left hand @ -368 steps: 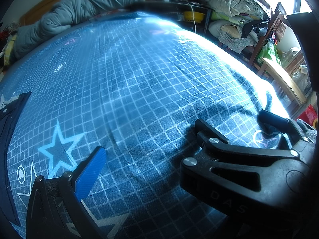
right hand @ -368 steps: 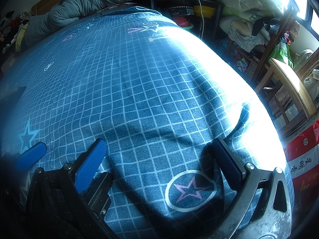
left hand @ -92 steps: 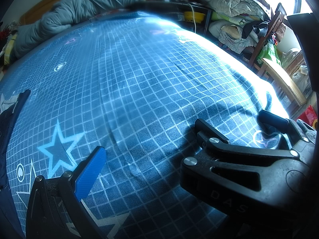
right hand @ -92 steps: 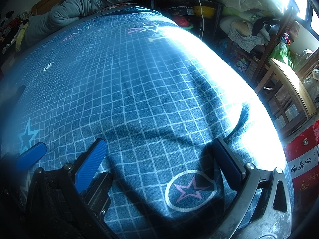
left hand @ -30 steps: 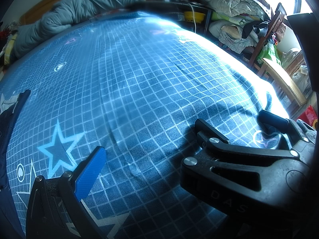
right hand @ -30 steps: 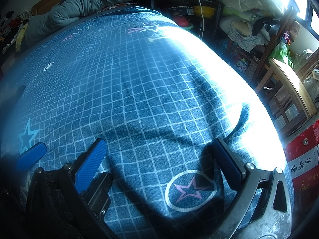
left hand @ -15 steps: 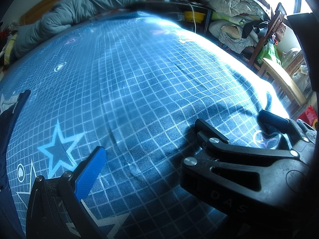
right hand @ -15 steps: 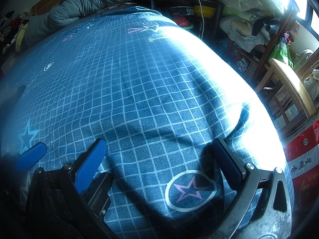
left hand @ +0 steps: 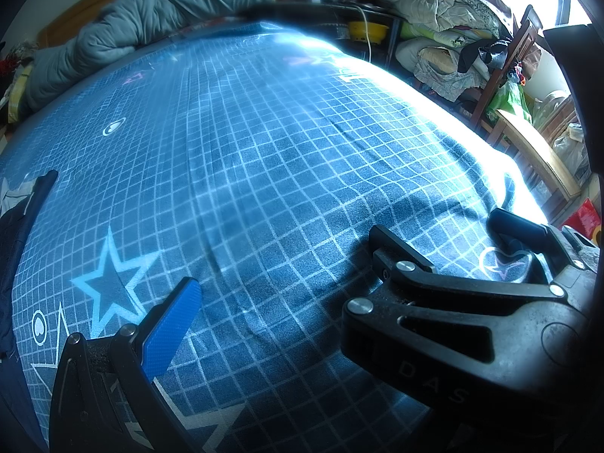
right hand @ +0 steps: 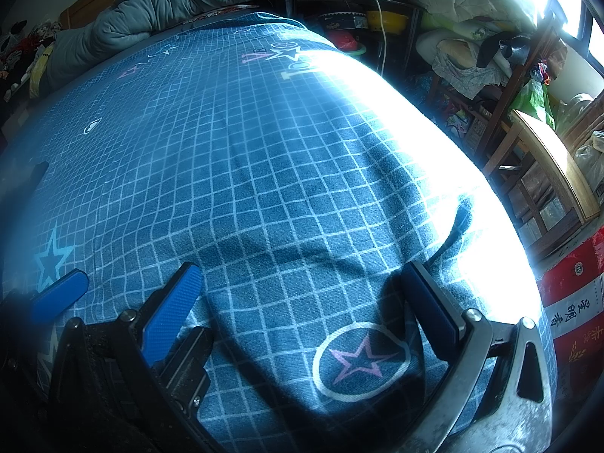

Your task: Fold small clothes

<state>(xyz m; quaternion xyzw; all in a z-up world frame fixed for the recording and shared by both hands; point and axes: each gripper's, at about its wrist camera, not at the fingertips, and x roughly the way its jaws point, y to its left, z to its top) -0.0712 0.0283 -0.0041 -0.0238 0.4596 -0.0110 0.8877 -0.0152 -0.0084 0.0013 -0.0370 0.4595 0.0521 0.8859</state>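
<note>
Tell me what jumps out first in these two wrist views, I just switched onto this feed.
The blue grid-patterned bedsheet with star prints fills both views, with a glaring patch of sunlight along its right edge. Both the left gripper and the right gripper sit open and empty low over it, side by side. The only garment in sight is a dark navy piece at the far left edge of the left wrist view, beyond either gripper.

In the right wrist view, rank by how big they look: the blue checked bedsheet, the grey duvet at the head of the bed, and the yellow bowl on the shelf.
1. Blue checked bedsheet, fills most of the view.
2. Grey duvet, though it lies farther off.
3. Yellow bowl, smallest, also far back.
</note>
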